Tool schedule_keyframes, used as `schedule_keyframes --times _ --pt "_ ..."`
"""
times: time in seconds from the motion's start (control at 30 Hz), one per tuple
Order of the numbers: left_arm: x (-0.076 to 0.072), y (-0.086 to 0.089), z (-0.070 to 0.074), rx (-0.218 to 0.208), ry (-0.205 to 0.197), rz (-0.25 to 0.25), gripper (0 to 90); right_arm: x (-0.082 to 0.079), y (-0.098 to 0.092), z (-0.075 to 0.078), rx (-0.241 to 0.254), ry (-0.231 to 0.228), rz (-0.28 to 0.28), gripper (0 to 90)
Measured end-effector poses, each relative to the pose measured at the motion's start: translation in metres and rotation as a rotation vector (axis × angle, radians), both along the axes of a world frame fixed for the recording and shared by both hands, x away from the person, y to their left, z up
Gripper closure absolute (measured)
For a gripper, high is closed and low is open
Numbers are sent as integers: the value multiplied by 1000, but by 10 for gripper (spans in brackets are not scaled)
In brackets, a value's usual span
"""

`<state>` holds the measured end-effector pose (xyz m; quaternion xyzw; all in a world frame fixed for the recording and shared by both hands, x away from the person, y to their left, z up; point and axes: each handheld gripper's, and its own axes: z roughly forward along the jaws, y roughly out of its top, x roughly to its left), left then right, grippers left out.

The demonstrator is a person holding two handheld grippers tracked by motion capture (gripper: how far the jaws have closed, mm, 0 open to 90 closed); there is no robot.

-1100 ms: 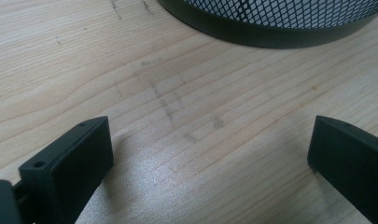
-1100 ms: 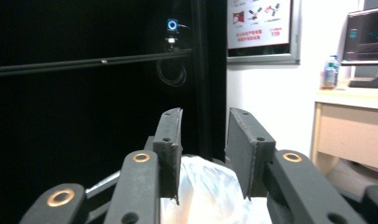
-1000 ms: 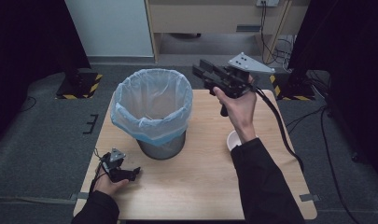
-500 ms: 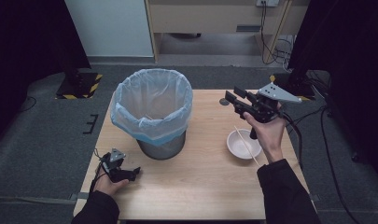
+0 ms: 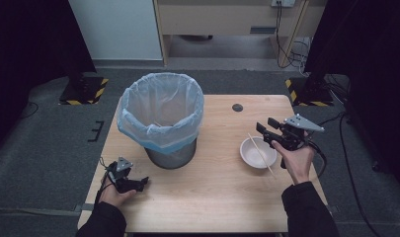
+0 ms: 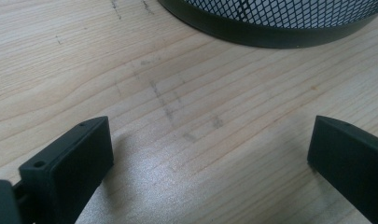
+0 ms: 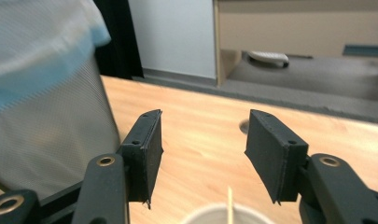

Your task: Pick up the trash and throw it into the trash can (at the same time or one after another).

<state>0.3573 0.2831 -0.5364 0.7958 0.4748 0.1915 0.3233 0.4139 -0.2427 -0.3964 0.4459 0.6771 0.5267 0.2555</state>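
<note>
A white bowl (image 5: 254,157) sits on the right half of the wooden table (image 5: 217,197) with a thin wooden stick (image 5: 260,154) lying across it. My right gripper (image 5: 266,125) hovers just right of the bowl, pointing left toward the bin. Its jaws have just been opening and hold nothing. In the right gripper view, that gripper (image 7: 203,149) stands open above the bowl's rim (image 7: 196,217) and the stick's tip (image 7: 229,198). My left gripper (image 5: 142,181) rests open on the table at the front left. Bare wood lies between its jaws in the left gripper view (image 6: 210,154).
A mesh waste bin (image 5: 160,118) lined with a blue bag stands at the table's middle left; its base (image 6: 270,23) is just ahead of the left gripper. A round cable hole (image 5: 237,107) marks the far table edge. Dark floor surrounds the table.
My right hand has come down and to the right, from over the bin's rim to beside the bowl, and its jaws stand wider. The left hand has stayed put.
</note>
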Motion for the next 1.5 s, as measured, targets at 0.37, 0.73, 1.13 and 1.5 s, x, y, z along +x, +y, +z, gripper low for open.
schedule_keyframes --times 0.37,0.73,1.13,1.5 --pt "0 0 0 0 1 0 0 7 -16 -44 -81 132 -45 486" --pt "0 0 0 0 1 0 0 8 -16 -78 -152 281 -8 599" --pt "0 0 0 0 0 0 0 6 -16 -89 -172 379 27 689" --pt "0 0 0 0 1 0 0 5 -15 -92 -194 434 25 781"
